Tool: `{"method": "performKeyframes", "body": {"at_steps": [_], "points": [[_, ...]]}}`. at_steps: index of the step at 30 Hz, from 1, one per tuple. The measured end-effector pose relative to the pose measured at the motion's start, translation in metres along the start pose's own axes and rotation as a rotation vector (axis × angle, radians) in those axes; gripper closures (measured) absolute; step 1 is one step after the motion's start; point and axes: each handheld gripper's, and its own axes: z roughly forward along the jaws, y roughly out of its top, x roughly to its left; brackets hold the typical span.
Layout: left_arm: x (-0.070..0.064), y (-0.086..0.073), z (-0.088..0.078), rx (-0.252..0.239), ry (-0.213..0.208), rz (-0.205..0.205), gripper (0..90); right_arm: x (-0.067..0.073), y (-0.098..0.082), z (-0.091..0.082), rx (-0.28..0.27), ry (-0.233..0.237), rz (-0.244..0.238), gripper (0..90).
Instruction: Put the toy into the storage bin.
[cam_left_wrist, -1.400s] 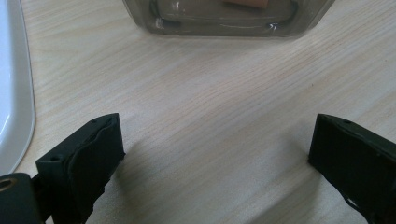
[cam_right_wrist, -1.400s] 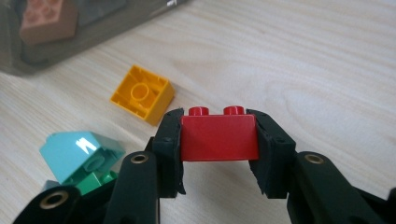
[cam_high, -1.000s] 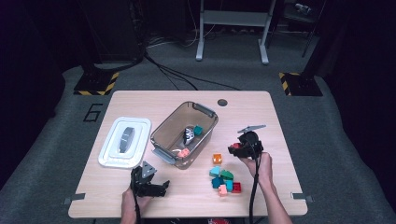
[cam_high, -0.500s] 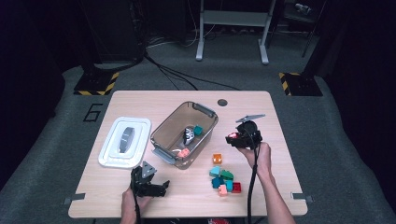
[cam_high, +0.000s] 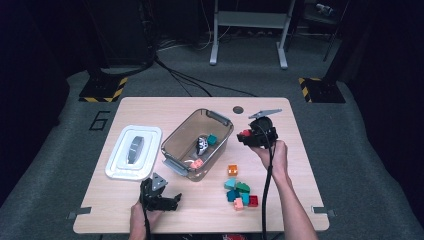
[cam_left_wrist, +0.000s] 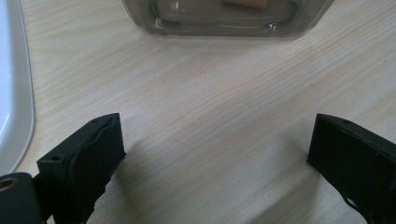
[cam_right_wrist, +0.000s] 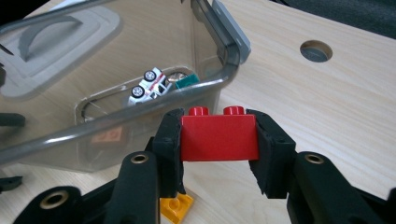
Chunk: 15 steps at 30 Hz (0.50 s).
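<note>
My right gripper (cam_high: 248, 135) (cam_right_wrist: 218, 140) is shut on a red two-stud brick (cam_right_wrist: 219, 136) (cam_high: 245, 134), held above the table just right of the clear bin (cam_high: 176, 141) (cam_right_wrist: 219, 77). Inside the bin lie a white toy car (cam_high: 202, 144) (cam_right_wrist: 150, 84), a teal block (cam_high: 212, 139) (cam_right_wrist: 187, 80) and a salmon block (cam_high: 196, 163) (cam_right_wrist: 108, 136). An orange brick (cam_high: 232, 170) (cam_right_wrist: 176, 206) lies on the table below the gripper. My left gripper (cam_high: 169, 201) (cam_left_wrist: 217, 154) rests open on the table near the front edge, with bare wood between its jaws.
A white lid (cam_high: 134, 151) (cam_left_wrist: 13, 93) lies left of the bin. A cluster of several teal, green, red and salmon bricks (cam_high: 239, 193) sits at the front right. A round hole (cam_high: 238, 109) (cam_right_wrist: 315, 50) is in the table's far side.
My right gripper has risen with the red brick and moved toward the bin's right rim. The left gripper has stayed still.
</note>
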Motion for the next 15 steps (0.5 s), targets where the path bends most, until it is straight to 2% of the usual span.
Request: {"method": "performKeyframes", "body": {"at_steps": [8, 15], "points": [[0.0, 0.0, 0.0, -0.001, -0.002, -0.007, 3.2, 0.009, 0.021, 0.003, -0.017, 0.014, -0.018, 58.6], [0.0, 0.0, 0.0, 0.001, -0.003, -0.003, 3.3, 0.022, 0.039, 0.016, -0.004, 0.034, -0.04, 58.6]]}}
